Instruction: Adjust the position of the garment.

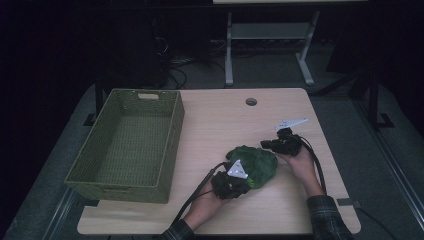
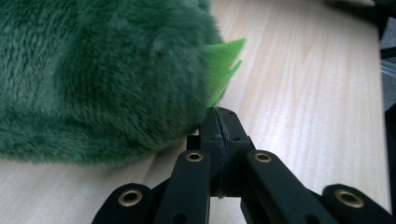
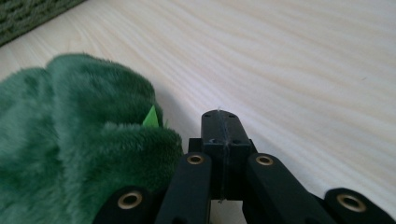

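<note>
Jaws on your left gripper [image 1: 243, 181] and right gripper [image 1: 266, 144] are pressed fully together on nothing, flanking the green plush toy [image 1: 252, 164] that lies between them, probably to nudge or bracket it. It rests on a pale wooden table [image 1: 215, 125]; beyond your left gripper sits a green woven basket [image 1: 170, 150], the room behind dark.

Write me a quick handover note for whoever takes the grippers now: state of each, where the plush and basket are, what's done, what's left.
Left gripper: shut, empty, fingers closed beside the green plush toy, at its near-left side.
Right gripper: shut, empty, beside the toy's far-right side.
The toy lies on the table, between the two grippers, not lifted.
Green woven basket: at the table's left, nothing in it.
Done: both grippers brought up to the toy.
Left, probably: open, grip the toy, carry it to the basket.
</note>
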`<state>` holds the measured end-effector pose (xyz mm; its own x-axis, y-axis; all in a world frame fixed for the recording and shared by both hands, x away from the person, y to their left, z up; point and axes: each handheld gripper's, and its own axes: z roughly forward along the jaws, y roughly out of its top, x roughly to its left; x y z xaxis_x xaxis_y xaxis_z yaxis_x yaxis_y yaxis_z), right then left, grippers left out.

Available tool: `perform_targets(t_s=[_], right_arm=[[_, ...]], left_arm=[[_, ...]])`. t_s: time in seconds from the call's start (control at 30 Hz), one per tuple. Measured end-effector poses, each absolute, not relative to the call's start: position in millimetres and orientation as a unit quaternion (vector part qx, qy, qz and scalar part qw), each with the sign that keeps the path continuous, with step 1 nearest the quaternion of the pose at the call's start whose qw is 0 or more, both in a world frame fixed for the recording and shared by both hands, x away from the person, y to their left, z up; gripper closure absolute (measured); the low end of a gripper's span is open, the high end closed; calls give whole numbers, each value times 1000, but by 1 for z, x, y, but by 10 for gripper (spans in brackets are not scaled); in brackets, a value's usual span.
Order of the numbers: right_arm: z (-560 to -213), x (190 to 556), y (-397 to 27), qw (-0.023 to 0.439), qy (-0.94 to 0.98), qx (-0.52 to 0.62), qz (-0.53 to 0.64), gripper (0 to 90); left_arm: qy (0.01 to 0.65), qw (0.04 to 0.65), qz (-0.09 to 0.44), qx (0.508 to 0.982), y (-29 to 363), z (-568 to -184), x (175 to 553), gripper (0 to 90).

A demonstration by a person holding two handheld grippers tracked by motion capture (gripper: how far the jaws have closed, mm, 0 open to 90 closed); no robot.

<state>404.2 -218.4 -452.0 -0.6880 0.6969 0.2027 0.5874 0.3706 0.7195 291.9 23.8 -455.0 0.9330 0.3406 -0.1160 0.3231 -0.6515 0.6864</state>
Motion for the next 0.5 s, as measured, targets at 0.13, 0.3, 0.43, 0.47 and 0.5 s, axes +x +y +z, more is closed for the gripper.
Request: perform_targets(t_s=[0.13, 0.3, 0.43, 0.47, 0.5], right_arm=[[-458, 405, -216, 50, 832, 387, 395, 899], [-462, 401, -212, 38, 842, 377, 385, 899], [-461, 398, -212, 37, 843, 374, 385, 899], [-460, 396, -212, 38, 842, 373, 388, 899], [-460, 394, -212, 35, 841, 375, 387, 899]], left_arm=[[190, 378, 13, 906, 24, -458, 298, 896], [194, 376, 21, 906, 28, -459, 304, 896], [199, 377, 29, 904, 34, -460, 307, 896], [201, 376, 29, 904, 35, -460, 308, 896], [201, 374, 31, 905, 37, -459, 309, 896]])
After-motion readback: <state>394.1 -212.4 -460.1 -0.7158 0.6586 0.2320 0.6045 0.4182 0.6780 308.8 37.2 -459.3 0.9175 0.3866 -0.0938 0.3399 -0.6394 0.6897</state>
